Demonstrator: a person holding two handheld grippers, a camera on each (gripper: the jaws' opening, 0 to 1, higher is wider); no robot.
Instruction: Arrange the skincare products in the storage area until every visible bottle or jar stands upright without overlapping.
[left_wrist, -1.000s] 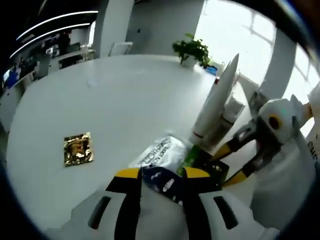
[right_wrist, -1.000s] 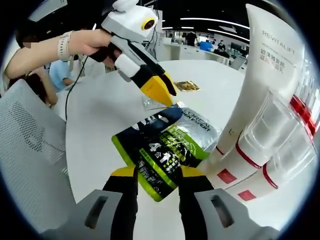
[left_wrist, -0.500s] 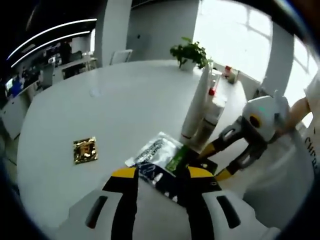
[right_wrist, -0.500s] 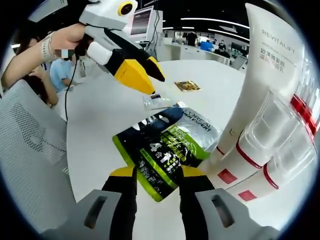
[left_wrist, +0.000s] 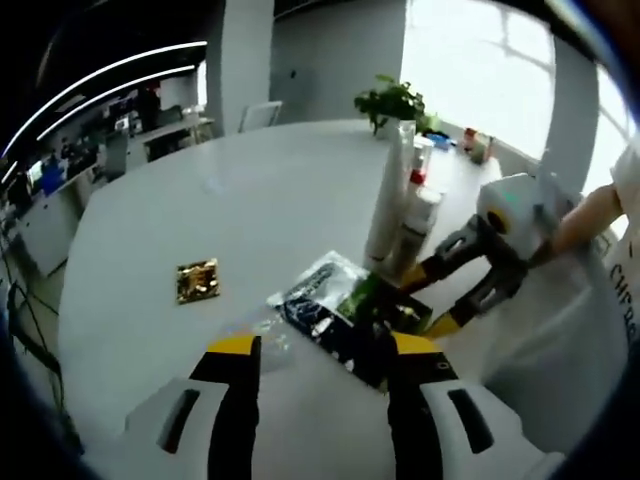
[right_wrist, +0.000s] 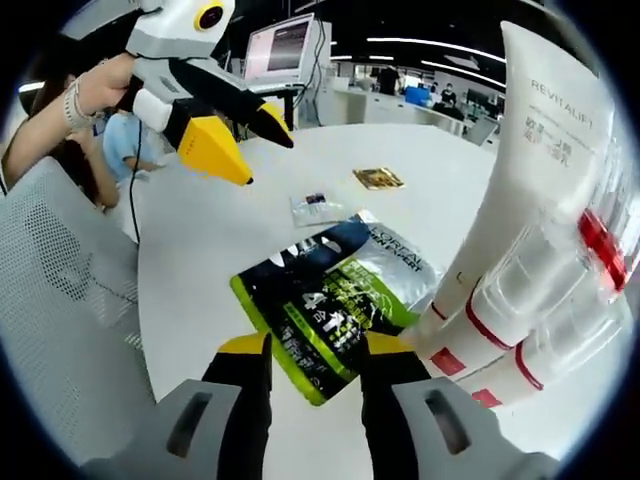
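**Two tools, one flat pouch, a bunch of tall tubes**

You have two tools. Your left tool (left_wrist: 318, 350) has its yellow-tipped jaws spread wide with nothing between them. In the right gripper view it hangs up in the air (right_wrist: 235, 140) above the bench, well away from everything.

Your right tool (right_wrist: 310, 350) also has its jaws spread. The near end of the dark pouch (right_wrist: 335, 305) lies between them, but I cannot tell if they touch it. In the left gripper view that tool (left_wrist: 425, 300) sits at the far edge of the pouch (left_wrist: 335, 320).

The bench (right_wrist: 200, 260) is round, white and smooth.

There is one big pouch. It is flat and shiny, dark blue and silver with a bright green patch. It lies flat on the bench.

Just beside it stand white tubes (right_wrist: 520, 250). I count at least three. They are tall and smooth, with clear caps at the bottom and red bands. They stand close together, touching. In the left gripper view they stand (left_wrist: 400, 215) just behind the pouch.

There is one small clear packet (right_wrist: 316, 208), flat and thin, near the pouch. There is one gold foil packet (left_wrist: 197, 281), square and crinkly, well apart from the rest.

One green plant (left_wrist: 392, 103) sits at the far edge of the bench.
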